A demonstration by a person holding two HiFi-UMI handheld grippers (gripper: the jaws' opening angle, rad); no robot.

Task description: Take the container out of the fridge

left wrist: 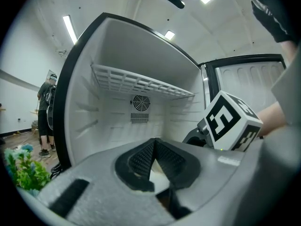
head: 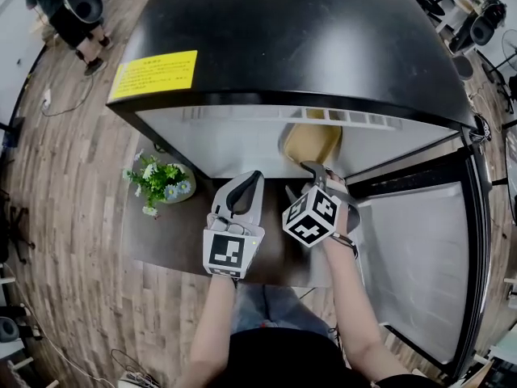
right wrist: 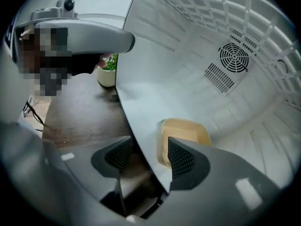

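A small black fridge (head: 307, 47) stands on the table with its door (head: 420, 257) swung open to the right. A tan, shallow container (head: 311, 142) lies on the white fridge floor near the front opening. My right gripper (head: 317, 170) points down at it, open. In the right gripper view the right gripper (right wrist: 150, 155) straddles the fridge's front edge. One pad is over the container's (right wrist: 188, 131) near rim, the other outside over the table. Nothing is pressed. My left gripper (head: 246, 186) hovers to the left, in front of the opening. The left gripper (left wrist: 154, 145) is shut and empty.
A wire shelf (left wrist: 141, 84) spans the upper fridge interior, and a fan grille (right wrist: 233, 58) sits on the back wall. A potted plant (head: 161, 183) stands on the dark table (head: 174, 233) left of the fridge. A person (head: 73, 14) stands on the wooden floor at far left.
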